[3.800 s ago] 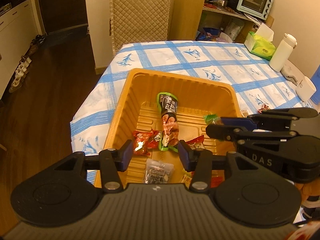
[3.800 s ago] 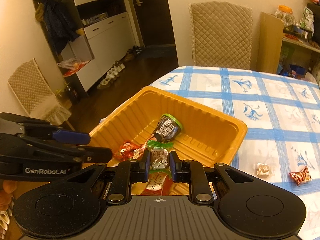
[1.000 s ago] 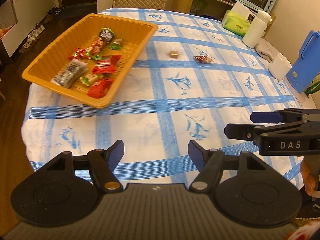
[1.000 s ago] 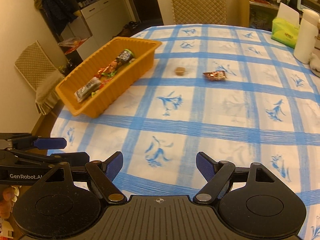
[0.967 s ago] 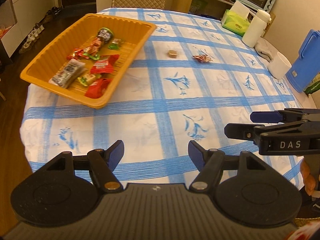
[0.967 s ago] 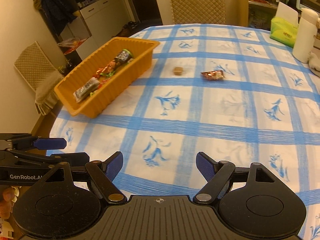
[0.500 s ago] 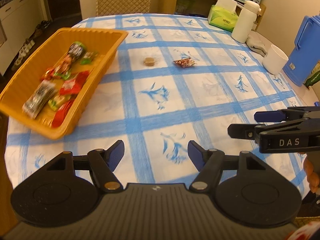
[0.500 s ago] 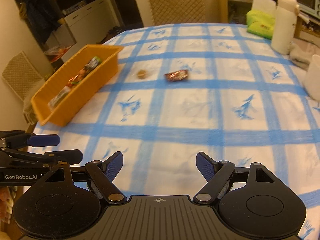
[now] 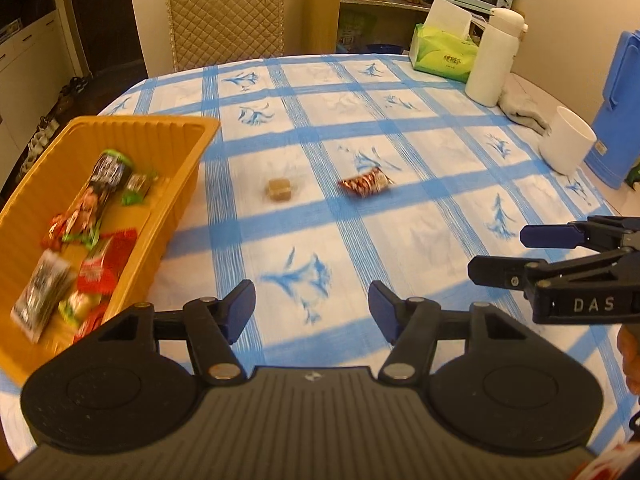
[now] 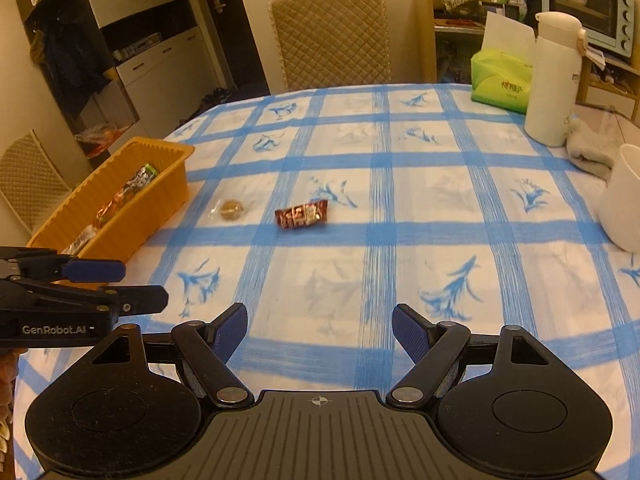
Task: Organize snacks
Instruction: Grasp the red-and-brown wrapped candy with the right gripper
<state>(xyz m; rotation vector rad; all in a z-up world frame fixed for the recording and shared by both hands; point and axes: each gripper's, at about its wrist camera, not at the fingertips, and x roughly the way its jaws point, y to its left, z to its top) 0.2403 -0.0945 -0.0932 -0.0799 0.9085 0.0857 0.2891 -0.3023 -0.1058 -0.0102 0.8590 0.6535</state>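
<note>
While I look through the left wrist camera, my left tongs (image 9: 312, 304) hang over the checked blue-and-white cloth of the counter (image 9: 440, 216), their jaws apart but closing, with nothing between them. At the left edge of the counter sits the orange tray (image 9: 176, 184), already loaded with wrapped snacks: a long green-and-black packet (image 9: 106, 176), red wrappers (image 9: 106, 264) and a silvery pack (image 9: 44, 292), all a bit smeared by blur. Two snacks lie loose on the cloth beyond the tray: a small brown wrapped sweet (image 9: 279, 191) just beside the tray, and a red-brown candy bar wrapper (image 9: 364, 183) a little further right. My right tongs (image 9: 504, 254) reach in from the right edge, jaws spread and empty. Far right I see a white cup (image 9: 566, 146), a blue jug (image 9: 618, 108), a white flask (image 9: 496, 60), a grey cloth (image 9: 524, 110) and a green tissue pack (image 9: 444, 54).

Through the right wrist camera my right tongs (image 10: 320, 330) stand wide, nothing in them. The brown sweet (image 10: 230, 209) and candy bar wrapper (image 10: 302, 215) lie ahead, apart from each other, well beyond the fingertips. The tray (image 10: 132, 216) is at the left, with the left tongs (image 10: 132, 282) in front of it, empty
</note>
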